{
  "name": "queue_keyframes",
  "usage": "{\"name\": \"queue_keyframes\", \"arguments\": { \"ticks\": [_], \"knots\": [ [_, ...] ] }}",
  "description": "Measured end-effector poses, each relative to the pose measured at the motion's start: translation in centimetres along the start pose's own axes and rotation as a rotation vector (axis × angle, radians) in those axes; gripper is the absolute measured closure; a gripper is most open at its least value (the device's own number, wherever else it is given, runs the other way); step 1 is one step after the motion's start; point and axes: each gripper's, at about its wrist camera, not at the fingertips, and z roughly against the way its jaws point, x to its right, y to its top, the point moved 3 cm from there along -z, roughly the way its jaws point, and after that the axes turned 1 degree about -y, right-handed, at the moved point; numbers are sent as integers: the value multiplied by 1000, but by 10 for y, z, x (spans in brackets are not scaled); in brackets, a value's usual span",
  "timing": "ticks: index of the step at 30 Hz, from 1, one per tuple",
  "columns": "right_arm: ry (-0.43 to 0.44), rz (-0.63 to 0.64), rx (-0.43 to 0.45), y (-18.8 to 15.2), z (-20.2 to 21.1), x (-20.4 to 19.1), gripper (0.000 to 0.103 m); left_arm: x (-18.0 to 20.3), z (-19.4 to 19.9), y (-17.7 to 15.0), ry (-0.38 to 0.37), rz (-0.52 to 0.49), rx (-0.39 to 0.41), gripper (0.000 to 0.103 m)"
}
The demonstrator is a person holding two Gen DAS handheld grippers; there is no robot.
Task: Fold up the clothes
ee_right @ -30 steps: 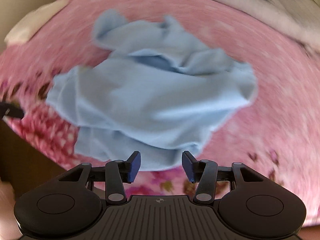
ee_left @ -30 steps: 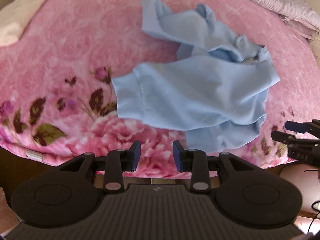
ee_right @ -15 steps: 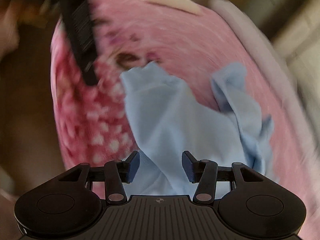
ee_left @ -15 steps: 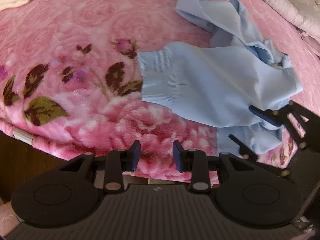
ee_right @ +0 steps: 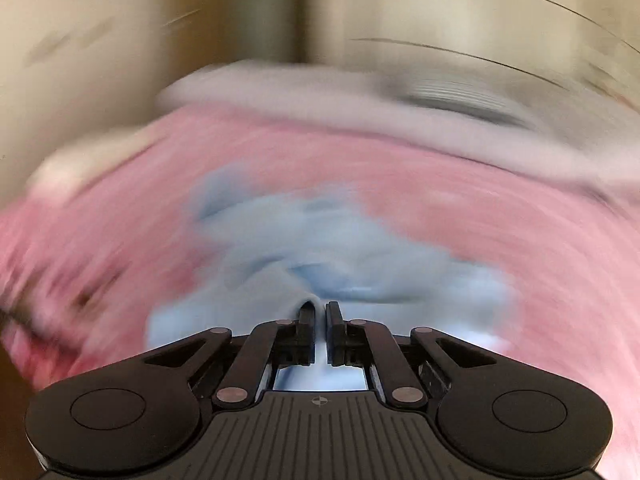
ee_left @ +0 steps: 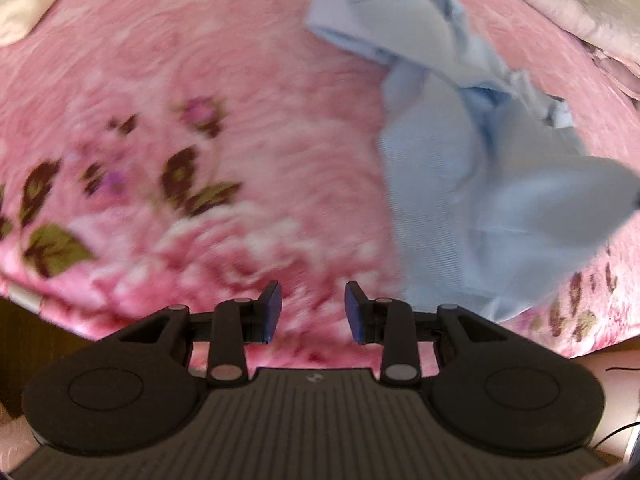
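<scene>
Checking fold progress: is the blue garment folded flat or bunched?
Bunched. The blue garment lies crumpled on the pink blanket, one edge pinched in the right gripper.

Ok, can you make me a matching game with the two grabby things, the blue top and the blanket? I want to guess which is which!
Things:
1. left hand-held gripper
2. right hand-held gripper
3. light blue sweatshirt
4. blanket

States:
A. pink with flowers, spread underneath
B. shut on a pinch of blue cloth
C. open, nothing between its fingers
D. crumpled, one part lifted

Pairs: 1-C, 2-B, 3-D, 4-A
</scene>
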Motion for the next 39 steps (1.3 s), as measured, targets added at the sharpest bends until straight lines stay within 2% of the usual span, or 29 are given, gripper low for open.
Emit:
{"name": "queue_keyframes", "arguments": {
  "ticks": [3, 6, 9, 12, 15, 17, 18, 20, 21, 23, 25, 29, 32, 34, 39],
  "knots": [
    [-210, -275, 96, 20, 26, 108, 100, 35, -5, 12, -4, -31, 2, 74],
    [-427, -430, 202, 31, 60, 197, 100, 74, -11, 26, -8, -76, 4, 74],
    [-540, -481, 293, 43, 84, 255, 101, 114, -17, 41, -1, -107, 12, 74],
    [-608, -445, 355, 59, 87, 293, 101, 147, -22, 52, 0, -133, 16, 74],
    [-662, -464, 420, 58, 93, 325, 101, 171, -27, 58, 3, -149, 19, 74],
    [-708, -574, 390, 44, 83, 350, 99, 187, -31, 63, 5, -159, 21, 74],
    [-711, -703, 306, 29, 76, 365, 98, 195, -33, 65, 9, -165, 22, 74],
    [-679, -1003, 97, -12, 60, 391, 84, 206, -38, 71, 28, -177, 27, 74],
    [-648, -1146, 29, -34, 55, 398, 81, 213, -40, 74, 42, -179, 32, 74],
    [-558, -1349, -3, -74, 49, 383, 62, 230, -45, 82, 70, -198, 47, 73],
    [-471, -1406, -63, -96, 43, 359, 59, 240, -50, 92, 100, -220, 62, 73],
    [-308, -1426, -200, -117, 12, 287, 58, 245, -57, 112, 138, -228, 85, 72],
    [-194, -1441, -277, -125, -10, 237, 58, 231, -64, 129, 97, -155, 99, 72],
    [-168, -1420, -309, -124, -17, 211, 58, 214, -69, 143, 50, -67, 116, 72],
    [-201, -1392, -327, -122, -22, 178, 58, 160, -81, 179, -93, 229, 169, 69]
  ]
}}
